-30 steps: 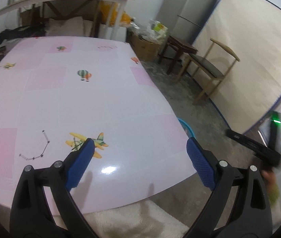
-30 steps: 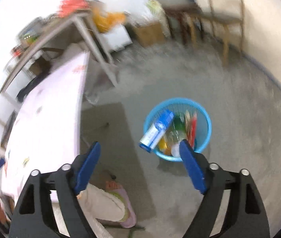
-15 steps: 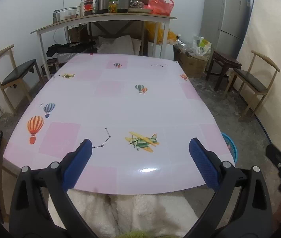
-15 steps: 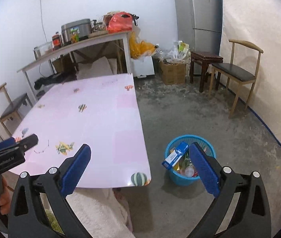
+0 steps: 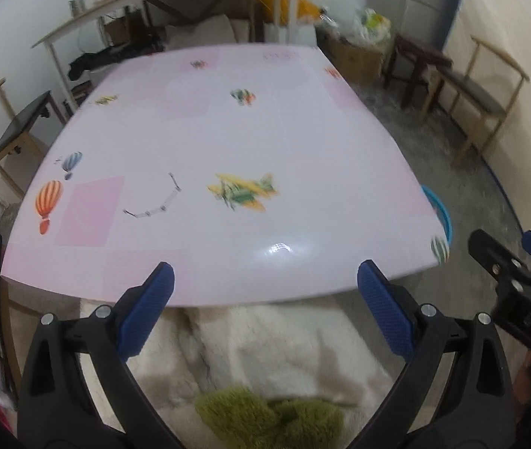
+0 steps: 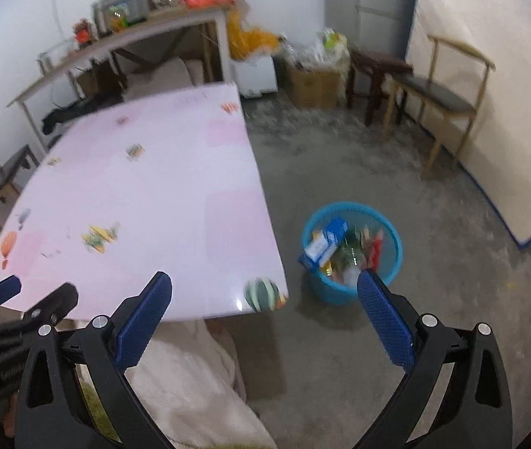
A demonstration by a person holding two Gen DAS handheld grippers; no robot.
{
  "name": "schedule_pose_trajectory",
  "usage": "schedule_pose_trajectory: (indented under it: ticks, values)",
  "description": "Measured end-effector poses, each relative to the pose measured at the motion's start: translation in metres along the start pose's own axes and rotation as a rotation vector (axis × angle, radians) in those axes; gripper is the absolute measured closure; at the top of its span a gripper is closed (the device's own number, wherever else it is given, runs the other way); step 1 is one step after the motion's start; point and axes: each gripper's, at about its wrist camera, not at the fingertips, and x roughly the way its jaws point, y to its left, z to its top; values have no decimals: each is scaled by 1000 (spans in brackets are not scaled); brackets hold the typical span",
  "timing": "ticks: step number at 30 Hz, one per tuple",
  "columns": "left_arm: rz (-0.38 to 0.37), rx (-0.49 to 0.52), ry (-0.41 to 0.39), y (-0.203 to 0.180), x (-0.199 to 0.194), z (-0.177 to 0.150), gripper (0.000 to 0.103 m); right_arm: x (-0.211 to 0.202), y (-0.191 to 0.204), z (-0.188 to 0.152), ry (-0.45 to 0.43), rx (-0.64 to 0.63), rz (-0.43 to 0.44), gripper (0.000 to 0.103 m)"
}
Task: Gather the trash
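Where the pink table (image 6: 175, 194) ends, blue basket (image 6: 351, 254) stands on the floor holding trash (image 6: 340, 250), apparently cartons and wrappers, ahead of right gripper (image 6: 265, 321), jaws spread, nothing between. Left gripper (image 5: 261, 310): spread, empty, over the table's near edge.

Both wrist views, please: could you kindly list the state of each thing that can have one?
Left gripper: open, nothing between its fingers.
Right gripper: open, nothing between its fingers.
Bin: upright on the floor beside the table, filled with trash.
Box: in the bin, leaning over its rim.
Table: no trash on it.
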Motion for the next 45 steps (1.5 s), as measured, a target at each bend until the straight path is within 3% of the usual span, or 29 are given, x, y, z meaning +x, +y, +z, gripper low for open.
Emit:
schedule_pose_trajectory:
  ticks: [6, 16, 45]
  values:
    - [18, 5, 20, -3, 5, -3, 9, 5, -9, -3, 19, 8, -47, 6]
    - [64, -34, 30, 8, 5, 0, 9, 1, -6, 2, -23, -82, -45, 6]
    - [124, -58, 26, 15, 8, 3, 9, 4, -14, 1, -20, -102, -62, 6]
